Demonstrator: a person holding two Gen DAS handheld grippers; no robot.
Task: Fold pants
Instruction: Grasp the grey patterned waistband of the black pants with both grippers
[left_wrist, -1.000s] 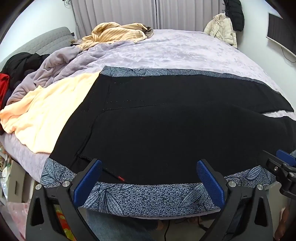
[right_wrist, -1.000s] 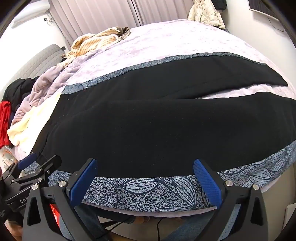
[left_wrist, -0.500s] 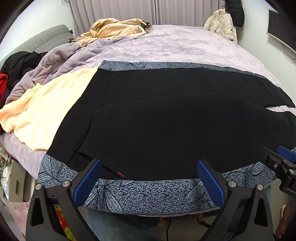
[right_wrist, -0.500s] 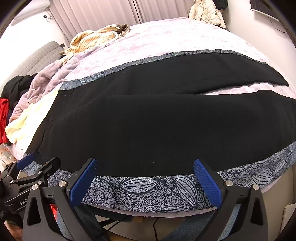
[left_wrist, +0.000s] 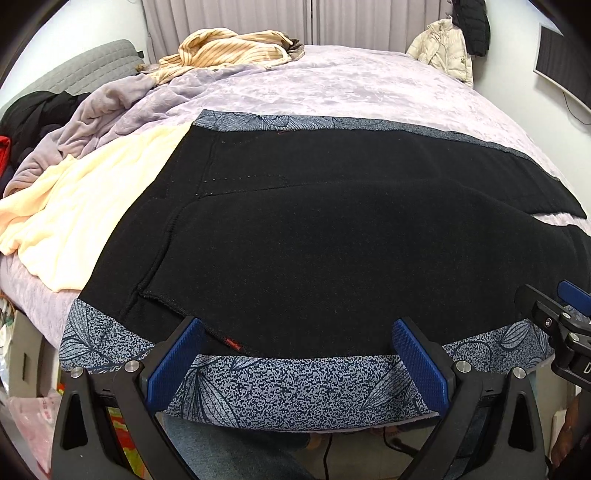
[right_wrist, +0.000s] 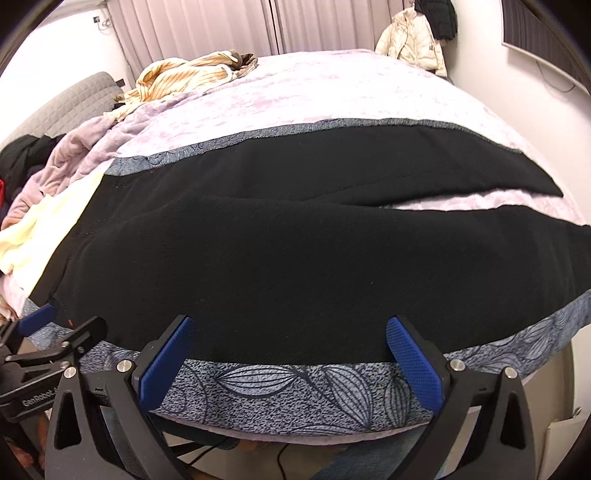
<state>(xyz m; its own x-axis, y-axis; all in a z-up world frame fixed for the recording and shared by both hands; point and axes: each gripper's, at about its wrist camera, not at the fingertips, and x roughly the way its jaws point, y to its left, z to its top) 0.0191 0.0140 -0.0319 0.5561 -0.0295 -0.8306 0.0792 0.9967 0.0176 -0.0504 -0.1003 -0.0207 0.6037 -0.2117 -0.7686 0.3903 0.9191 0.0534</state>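
Note:
Black pants (left_wrist: 332, 240) with a grey-blue leaf-print side band (left_wrist: 295, 387) lie spread flat on the bed, waist to the left, legs running right; they also show in the right wrist view (right_wrist: 295, 266). The two legs part at the far right (right_wrist: 461, 201). My left gripper (left_wrist: 295, 362) is open, its blue pads astride the near band by the waist end, not touching the cloth. My right gripper (right_wrist: 288, 358) is open over the near band farther along the leg. Each gripper shows at the edge of the other's view.
The bed has a lilac cover (left_wrist: 351, 85). A cream blanket (left_wrist: 85, 206) lies left of the pants, a striped yellow garment (left_wrist: 229, 48) at the far side, dark clothes (left_wrist: 37, 110) at the left. A white jacket (right_wrist: 410, 40) hangs by the far wall.
Both grippers have edged forward and slightly lower toward the near edge of the pants. They stay open. The pants have not moved.

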